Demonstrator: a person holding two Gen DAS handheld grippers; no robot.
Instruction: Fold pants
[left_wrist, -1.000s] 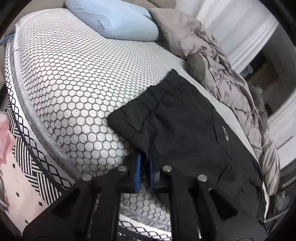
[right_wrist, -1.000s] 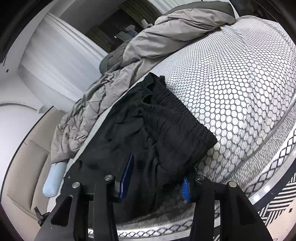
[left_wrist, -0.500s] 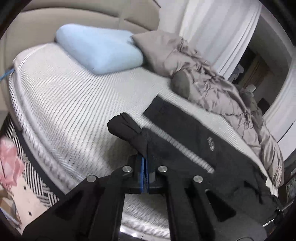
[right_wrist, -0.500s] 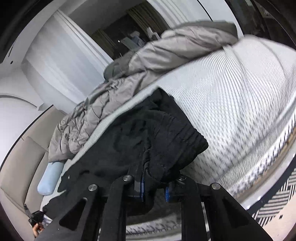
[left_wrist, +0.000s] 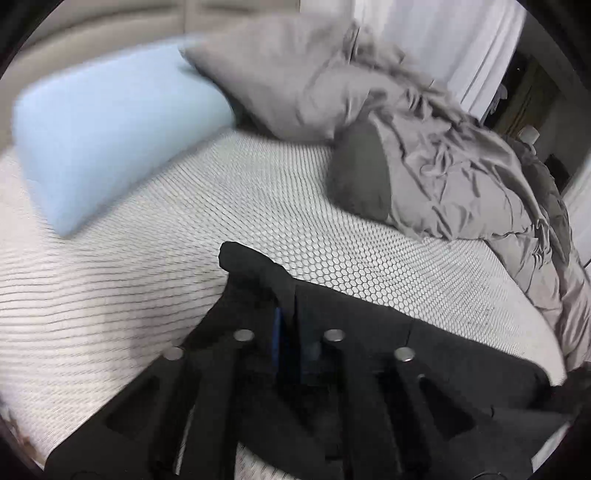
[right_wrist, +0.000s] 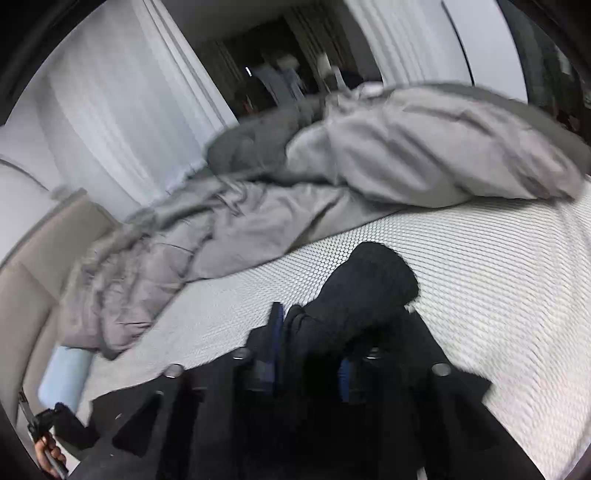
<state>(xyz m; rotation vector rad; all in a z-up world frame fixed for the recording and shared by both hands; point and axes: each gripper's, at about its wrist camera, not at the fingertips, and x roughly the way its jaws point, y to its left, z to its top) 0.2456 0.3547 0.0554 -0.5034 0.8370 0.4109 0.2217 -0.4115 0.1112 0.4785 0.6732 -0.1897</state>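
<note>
While both claws hang over the bed (left_wrist: 155, 288), black pants (left_wrist: 424, 343) lie across its honeycomb-patterned cover, stretching from beneath the left claw (left_wrist: 288, 332) toward the right edge of the left wrist view. The left claw's jaws are opening; the gap between the blue pads (left_wrist: 276, 339) is narrow, and a bunched corner of the pants (left_wrist: 251, 266) rises between them and pokes out past the fingertips, though whether the pads press on the cloth is hard to tell through the dark fabric and blur. In the right wrist view the right claw (right_wrist: 310, 350) is opening too, with its blue pads standing apart; a rounded wad of the pants (right_wrist: 369, 288) sits in the gap and bulges forward beyond the fingers, lying closer to the right-hand pad, with a visible gap beside the left-hand one. A light blue pillow (left_wrist: 110, 129) rests near the beige headboard (left_wrist: 110, 37), just beside a grey pillow (left_wrist: 280, 81). A crumpled grey duvet (left_wrist: 461, 177) is heaped along the far side of the bed, apart from the pants. White curtains (right_wrist: 122, 110) hang behind it. At the lower left edge of the right wrist view a hand (right_wrist: 48, 454) grips a dark handle
</note>
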